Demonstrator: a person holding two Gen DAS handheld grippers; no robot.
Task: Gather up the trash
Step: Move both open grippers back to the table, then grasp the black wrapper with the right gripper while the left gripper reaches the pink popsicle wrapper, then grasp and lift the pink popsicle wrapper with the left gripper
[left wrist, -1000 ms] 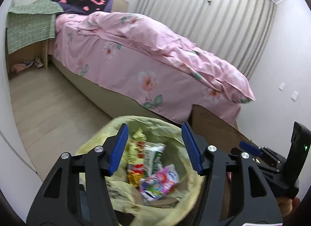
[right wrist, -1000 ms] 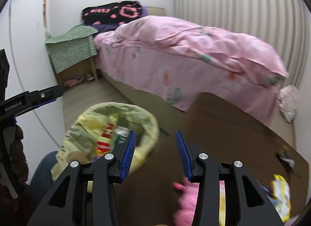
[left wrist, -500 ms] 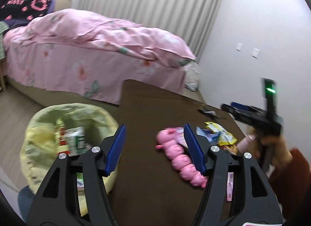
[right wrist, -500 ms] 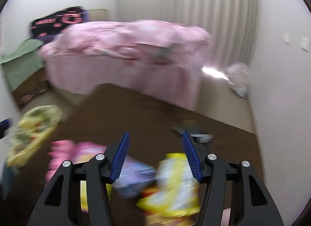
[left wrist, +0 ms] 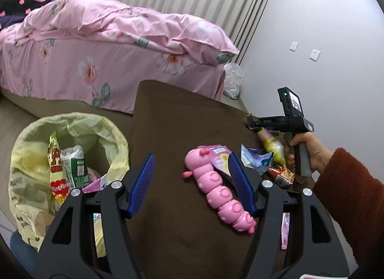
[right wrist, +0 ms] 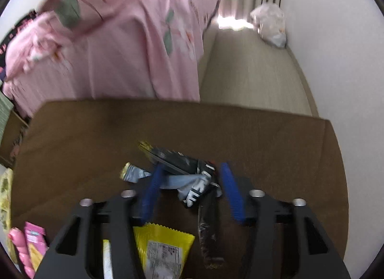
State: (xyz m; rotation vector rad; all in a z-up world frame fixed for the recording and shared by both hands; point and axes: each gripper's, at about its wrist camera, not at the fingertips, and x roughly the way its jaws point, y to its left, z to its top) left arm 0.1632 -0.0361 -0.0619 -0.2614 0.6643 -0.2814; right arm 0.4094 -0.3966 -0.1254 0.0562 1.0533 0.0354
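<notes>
Wrappers lie crumpled on the brown table between your right gripper's spread fingers, light, limp and slippery, so pinch a bunched fold, while your left gripper hangs spread and empty.

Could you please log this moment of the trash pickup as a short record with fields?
surface: brown table
bin: yellow bag left of the table, wrappers already inside
left hand-held gripper: open, empty, above the table beside the pink toy
right hand-held gripper: open, fingers straddling the black wrapper, not closed on it
other trash on table: yellow packet, blue wrapper
background: pink bed
</notes>
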